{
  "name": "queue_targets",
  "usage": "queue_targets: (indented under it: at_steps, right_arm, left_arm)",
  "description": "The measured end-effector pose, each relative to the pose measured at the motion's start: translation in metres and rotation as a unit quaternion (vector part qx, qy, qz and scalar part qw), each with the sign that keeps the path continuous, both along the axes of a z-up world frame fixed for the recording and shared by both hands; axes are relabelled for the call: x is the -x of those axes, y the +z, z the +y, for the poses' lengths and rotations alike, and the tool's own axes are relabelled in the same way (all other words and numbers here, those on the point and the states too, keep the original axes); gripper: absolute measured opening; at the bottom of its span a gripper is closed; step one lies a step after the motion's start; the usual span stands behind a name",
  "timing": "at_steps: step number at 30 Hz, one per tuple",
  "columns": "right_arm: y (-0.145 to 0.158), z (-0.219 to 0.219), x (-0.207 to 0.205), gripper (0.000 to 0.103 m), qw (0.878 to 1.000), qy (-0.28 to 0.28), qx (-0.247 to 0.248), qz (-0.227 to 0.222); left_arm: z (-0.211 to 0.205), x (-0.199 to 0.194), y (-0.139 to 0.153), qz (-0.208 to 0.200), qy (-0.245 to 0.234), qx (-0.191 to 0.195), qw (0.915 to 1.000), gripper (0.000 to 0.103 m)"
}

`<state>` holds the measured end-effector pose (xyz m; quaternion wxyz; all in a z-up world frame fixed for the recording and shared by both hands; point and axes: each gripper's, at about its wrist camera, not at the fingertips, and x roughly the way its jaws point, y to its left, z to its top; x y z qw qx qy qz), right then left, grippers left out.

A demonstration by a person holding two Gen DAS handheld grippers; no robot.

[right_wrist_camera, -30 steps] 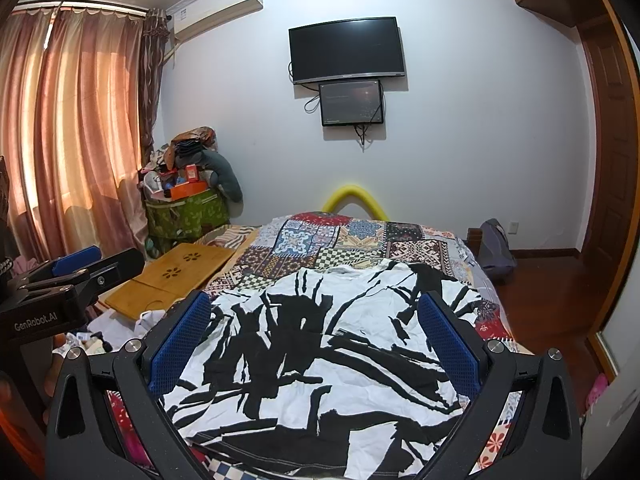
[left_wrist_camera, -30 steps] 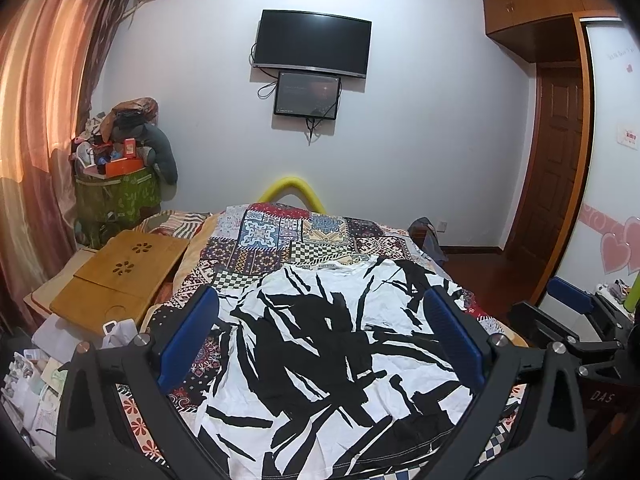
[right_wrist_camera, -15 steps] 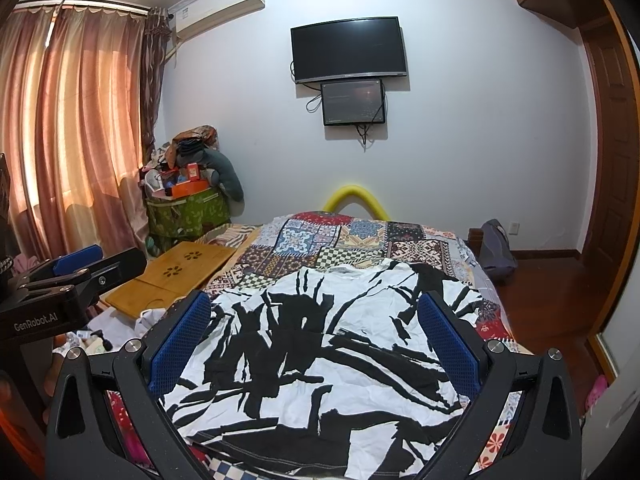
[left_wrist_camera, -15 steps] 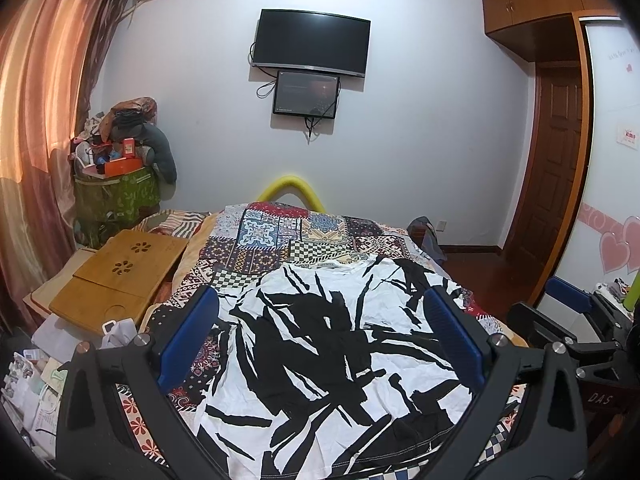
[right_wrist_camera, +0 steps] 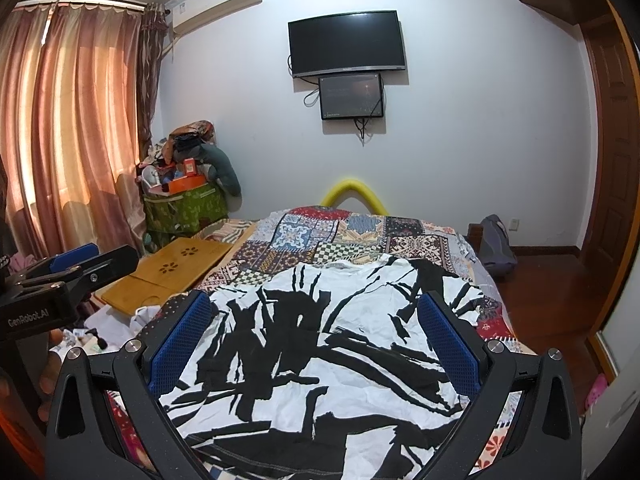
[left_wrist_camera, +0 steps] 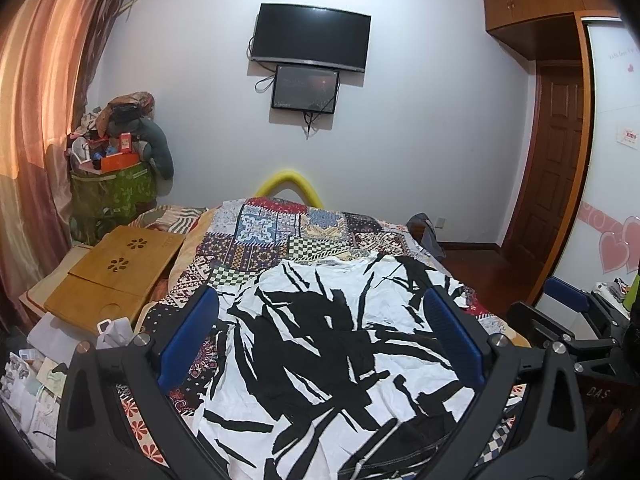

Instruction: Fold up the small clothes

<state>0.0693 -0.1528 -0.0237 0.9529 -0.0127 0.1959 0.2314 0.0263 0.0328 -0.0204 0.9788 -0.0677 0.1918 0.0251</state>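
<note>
Two tongs, both with blue pads spread wide apart and holding nothing, hover over the near hem of a black-and-white patterned T-shirt point(left_wrist_camera: 340, 344). The left tongs point(left_wrist_camera: 320, 340) and the right tongs point(right_wrist_camera: 316, 336) each look forward along the garment toward its collar. The T-shirt lies spread flat on a patchwork bedspread point(left_wrist_camera: 280, 236), collar at the far end, hem nearest the cameras, one sleeve out to the right and the left sleeve not clearly made out. To the left of the bed rests a wooden lap tray point(left_wrist_camera: 116, 272); on the far wall hang a television point(left_wrist_camera: 310, 38) and a smaller screen point(left_wrist_camera: 305, 88) below it.

Step in hand, as judged: the approach before a first fold, since the cloth shows no fold yet and neither tool touches it. The next move likely calls for lowering each tool onto an edge of the garment, pinching one layer of cloth cleanly, then carrying it across while keeping the fabric taut and the edges aligned.
</note>
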Motion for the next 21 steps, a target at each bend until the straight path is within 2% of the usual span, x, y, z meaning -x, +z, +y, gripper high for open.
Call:
queue_targets:
  at_steps: [8, 14, 18, 21]
  right_arm:
    - [-0.018, 0.007, -0.041, 0.101, 0.999, 0.007, 0.022, 0.026]
    - [-0.037, 0.016, -0.080, 0.080, 0.997, 0.016, 0.043, 0.063]
    - [-0.046, 0.022, -0.110, 0.073, 0.994, 0.023, 0.054, 0.087]
    - [-0.051, 0.028, -0.129, 0.071, 0.993, 0.026, 0.059, 0.098]
  left_arm:
    - [0.037, -0.049, -0.022, 0.049, 0.033, -0.002, 0.9982, 0.103]
    - [0.080, -0.097, -0.045, 0.099, 0.059, 0.002, 0.9934, 0.103]
    - [0.117, -0.133, -0.067, 0.145, 0.071, 0.026, 0.9865, 0.103]
    - [0.143, -0.158, -0.088, 0.184, 0.077, 0.056, 0.9784, 0.101]
